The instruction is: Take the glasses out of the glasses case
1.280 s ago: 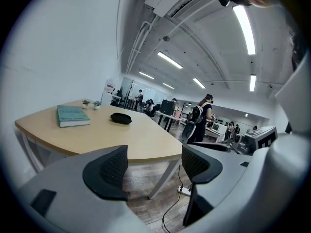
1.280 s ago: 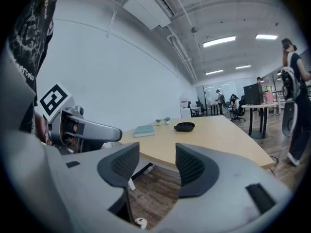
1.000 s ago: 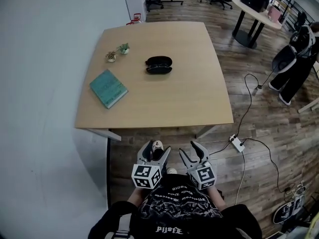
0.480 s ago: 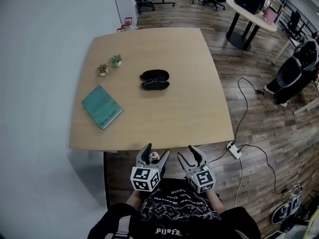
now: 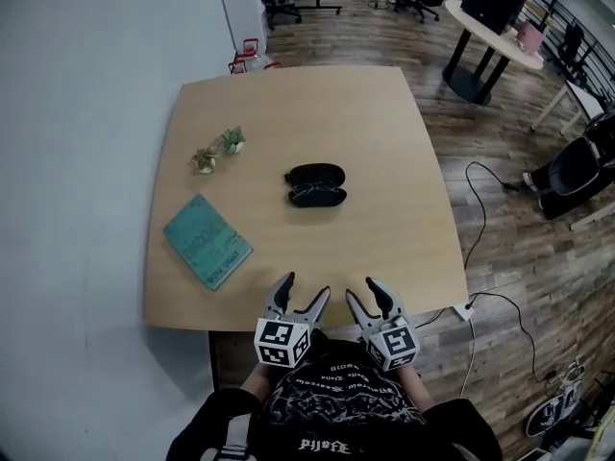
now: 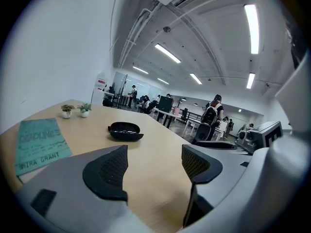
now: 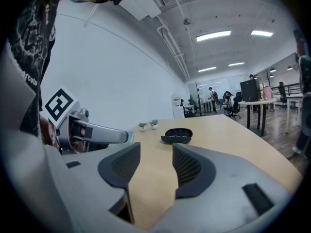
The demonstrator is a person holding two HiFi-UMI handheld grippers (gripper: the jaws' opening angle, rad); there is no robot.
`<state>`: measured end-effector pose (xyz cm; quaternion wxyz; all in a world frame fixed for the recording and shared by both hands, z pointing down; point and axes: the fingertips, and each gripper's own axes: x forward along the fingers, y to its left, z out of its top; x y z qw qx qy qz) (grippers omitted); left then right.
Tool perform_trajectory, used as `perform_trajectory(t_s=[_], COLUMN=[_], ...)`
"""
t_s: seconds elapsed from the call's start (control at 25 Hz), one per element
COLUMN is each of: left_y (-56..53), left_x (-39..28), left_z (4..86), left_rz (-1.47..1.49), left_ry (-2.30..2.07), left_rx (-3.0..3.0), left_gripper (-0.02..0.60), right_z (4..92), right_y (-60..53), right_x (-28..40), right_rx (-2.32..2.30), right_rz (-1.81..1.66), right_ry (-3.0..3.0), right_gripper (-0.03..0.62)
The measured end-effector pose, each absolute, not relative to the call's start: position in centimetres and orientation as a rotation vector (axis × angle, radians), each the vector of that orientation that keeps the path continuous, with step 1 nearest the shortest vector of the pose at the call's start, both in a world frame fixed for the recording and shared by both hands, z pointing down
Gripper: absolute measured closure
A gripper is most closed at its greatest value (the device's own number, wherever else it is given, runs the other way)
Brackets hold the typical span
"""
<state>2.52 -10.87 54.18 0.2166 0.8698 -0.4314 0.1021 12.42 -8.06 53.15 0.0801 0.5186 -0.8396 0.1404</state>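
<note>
Pale wood forms the table (image 5: pixel 404 161), on which a teal book (image 5: pixel 208 242) is laid near the left edge, with two small potted plants (image 5: pixel 216 152) set beyond it. Over the near edge the left gripper (image 5: pixel 304 288) is held released, jaws apart, nothing between them. Black and open, the glasses case (image 5: pixel 317 184) is placed at the table's middle — well apart from both grippers — with the glasses seen only faintly inside. Just beside the left one, the right gripper (image 5: pixel 364 290) is likewise spread and empty.
</note>
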Motion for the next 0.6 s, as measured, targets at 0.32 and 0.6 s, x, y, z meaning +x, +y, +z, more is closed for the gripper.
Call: perform_trajectory(t_s=[0.32, 0.6], left_y=[-15.4, -16.8], left_x=[0.7, -0.3], left_z=[54.4, 54.5], left_rz=[0.297, 0.284], left_ry=[-1.166, -1.206], left_rx=[2.429, 2.405], left_gripper=[0.225, 0.225], right_z=[53.1, 52.6], right_y=[-12.5, -14.6], right_x=[10.5, 10.6], right_rx=[1.553, 1.521], right_rz=[0.384, 0.408], right_ry=[-2.486, -2.484], right_gripper=[0.385, 0.385])
